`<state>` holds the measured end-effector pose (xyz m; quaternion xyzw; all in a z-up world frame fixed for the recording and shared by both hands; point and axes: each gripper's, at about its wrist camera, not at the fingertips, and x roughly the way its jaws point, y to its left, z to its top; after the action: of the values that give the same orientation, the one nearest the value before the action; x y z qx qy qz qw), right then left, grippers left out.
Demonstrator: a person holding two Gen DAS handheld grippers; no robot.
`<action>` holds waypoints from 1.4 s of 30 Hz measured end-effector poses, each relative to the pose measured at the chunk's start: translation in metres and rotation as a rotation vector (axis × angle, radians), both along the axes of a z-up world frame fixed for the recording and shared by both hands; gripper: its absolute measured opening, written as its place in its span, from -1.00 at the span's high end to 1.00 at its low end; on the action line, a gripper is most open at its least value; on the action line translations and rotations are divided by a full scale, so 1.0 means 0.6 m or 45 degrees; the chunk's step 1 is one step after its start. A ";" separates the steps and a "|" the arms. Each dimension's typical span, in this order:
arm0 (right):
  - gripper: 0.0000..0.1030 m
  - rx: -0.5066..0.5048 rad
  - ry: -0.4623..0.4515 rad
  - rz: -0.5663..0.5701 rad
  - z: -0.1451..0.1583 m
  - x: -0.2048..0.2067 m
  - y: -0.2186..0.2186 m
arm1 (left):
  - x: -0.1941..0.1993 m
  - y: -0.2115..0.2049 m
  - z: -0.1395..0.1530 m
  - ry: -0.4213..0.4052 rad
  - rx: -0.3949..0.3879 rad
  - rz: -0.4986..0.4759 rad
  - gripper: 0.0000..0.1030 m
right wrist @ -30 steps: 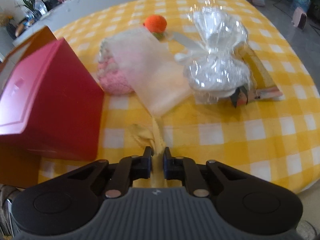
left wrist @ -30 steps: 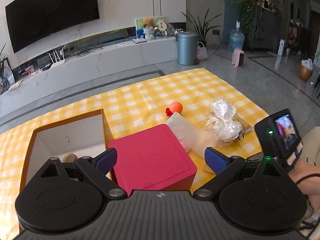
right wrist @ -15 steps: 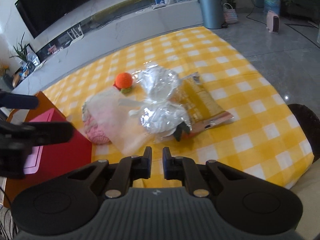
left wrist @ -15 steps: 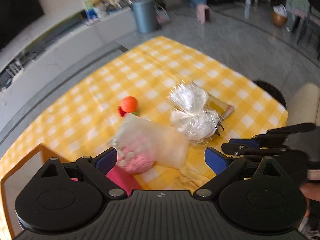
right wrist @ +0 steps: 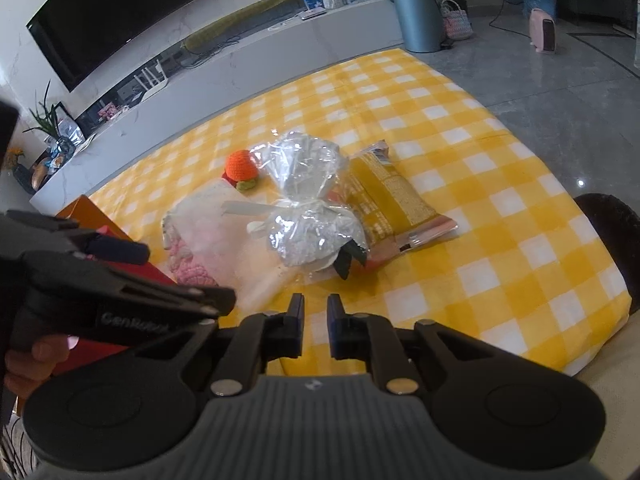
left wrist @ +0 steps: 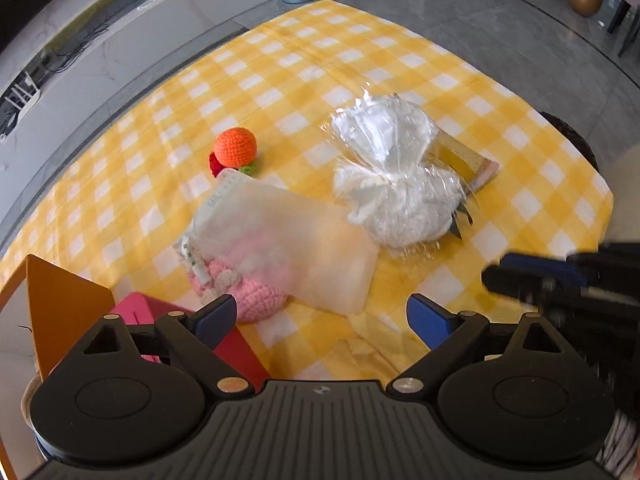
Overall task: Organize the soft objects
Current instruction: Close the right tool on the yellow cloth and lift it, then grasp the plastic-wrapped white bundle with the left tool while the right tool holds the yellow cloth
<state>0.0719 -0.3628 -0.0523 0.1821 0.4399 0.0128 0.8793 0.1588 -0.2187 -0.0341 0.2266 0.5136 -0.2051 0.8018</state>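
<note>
Yellow-checked table (left wrist: 400,60) carries the soft items, largest first: cellophane bundle (left wrist: 394,184), frosted pouch (left wrist: 288,248) over a pink knit piece (left wrist: 248,296), orange knit ball (left wrist: 235,147). Left gripper (left wrist: 320,314) hovers open above the pouch; right gripper (right wrist: 315,322) nearly closed, empty. Risk: slippery pouch film may slide free if only its edge is pinched.
</note>
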 end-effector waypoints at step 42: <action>1.00 -0.218 -0.028 -0.052 -0.013 0.005 0.066 | 0.054 0.065 0.072 0.023 -0.339 0.224 -1.00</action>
<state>0.0751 -0.3231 -0.0601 0.1149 0.4258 -0.0409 0.8966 0.1913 -0.1798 0.0090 0.0707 0.5069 -0.2022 0.8350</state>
